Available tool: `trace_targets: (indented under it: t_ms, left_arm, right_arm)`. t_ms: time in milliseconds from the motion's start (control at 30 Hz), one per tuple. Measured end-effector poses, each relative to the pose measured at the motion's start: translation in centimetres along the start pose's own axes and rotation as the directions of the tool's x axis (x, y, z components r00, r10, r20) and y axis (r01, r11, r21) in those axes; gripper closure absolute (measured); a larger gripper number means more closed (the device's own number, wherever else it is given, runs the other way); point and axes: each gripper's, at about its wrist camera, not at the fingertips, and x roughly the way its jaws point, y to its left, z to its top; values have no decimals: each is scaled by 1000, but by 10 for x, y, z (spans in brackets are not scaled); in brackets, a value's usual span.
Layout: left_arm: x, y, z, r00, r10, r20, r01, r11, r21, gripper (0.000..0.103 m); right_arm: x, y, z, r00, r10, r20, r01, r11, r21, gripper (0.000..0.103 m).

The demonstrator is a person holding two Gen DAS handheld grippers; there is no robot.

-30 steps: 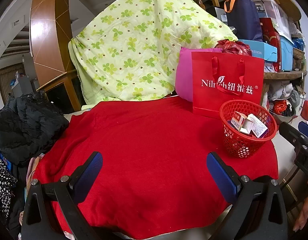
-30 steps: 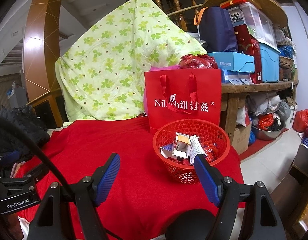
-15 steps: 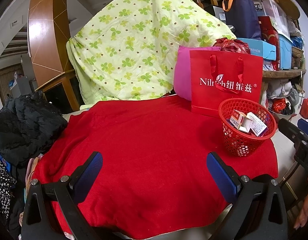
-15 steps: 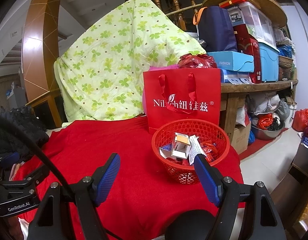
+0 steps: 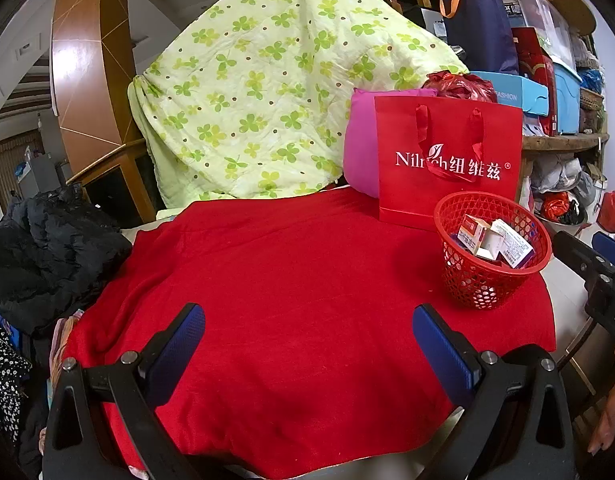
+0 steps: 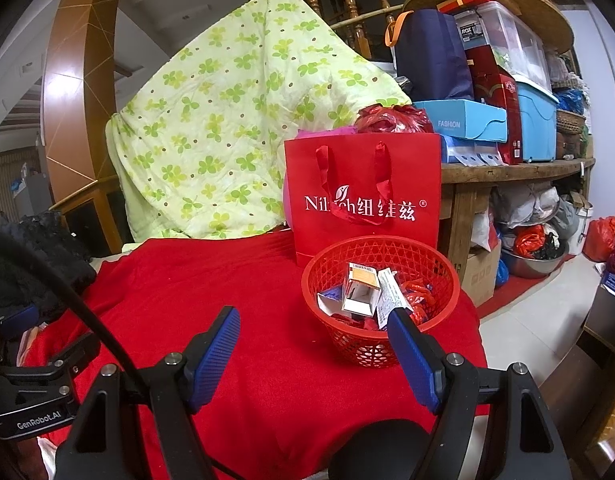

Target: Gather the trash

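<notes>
Cloth (image 5: pixel 291 300): red, spread wide, bare of loose litter in view.
Basket (image 6: pixel 377 300): red mesh, far right on cloth, in front of red bag (image 6: pixel 363 196); nearer right gripper.
Trash (image 6: pixel 361 292): small boxes and wrappers, already inside basket.
Left gripper (image 5: pixel 309 344): spread wide, nothing held, basket well off to its right.
Right gripper (image 6: pixel 313 354): spread, nothing held, basket just ahead, slightly right.

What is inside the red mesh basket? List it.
The red mesh basket holds small opened cardboard boxes, a printed white packet and crumpled red wrappers. Anything lower down is covered by these and cannot be seen.
</notes>
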Motion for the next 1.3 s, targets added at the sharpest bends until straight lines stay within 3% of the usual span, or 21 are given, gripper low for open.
trace_targets:
  t_ms: [1300]
  left_arm:
    - [22,4,-2,999,-28,-24,27,1000,-11,0]
  right_arm:
    - [14,4,-7,999,-16,-35,15,1000,-22,24]
